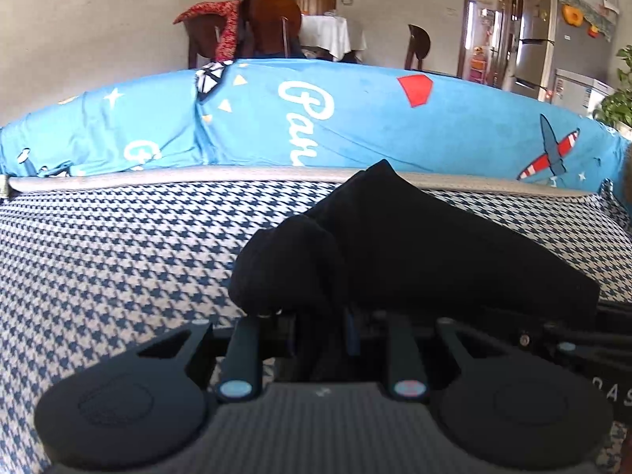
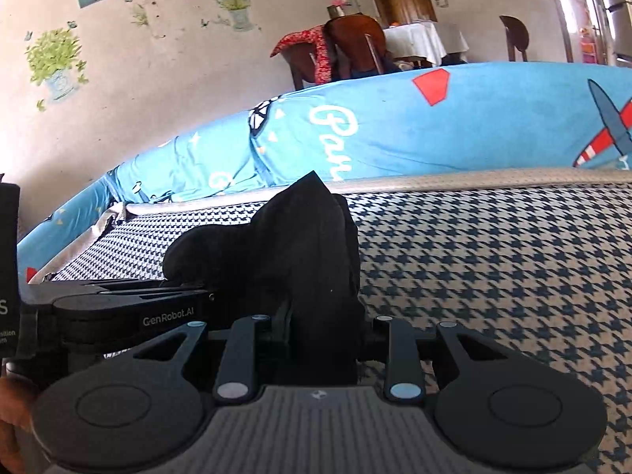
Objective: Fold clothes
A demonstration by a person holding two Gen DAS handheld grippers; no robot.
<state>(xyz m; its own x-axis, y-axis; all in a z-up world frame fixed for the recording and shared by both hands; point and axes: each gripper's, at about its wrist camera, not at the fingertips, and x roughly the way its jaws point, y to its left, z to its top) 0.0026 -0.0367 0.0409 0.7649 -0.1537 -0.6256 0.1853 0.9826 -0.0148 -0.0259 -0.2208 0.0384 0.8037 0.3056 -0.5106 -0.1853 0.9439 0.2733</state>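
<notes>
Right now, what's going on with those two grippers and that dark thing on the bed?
A person is folding a black garment on a houndstooth-patterned surface, with a handheld gripper in each hand. The left gripper and the right gripper both appear shut on the cloth, side by side, with the fabric bunched up and rising in front of them. Behind it lies a blue printed cushion. The garment looks gathered rather than neatly folded yet.
</notes>
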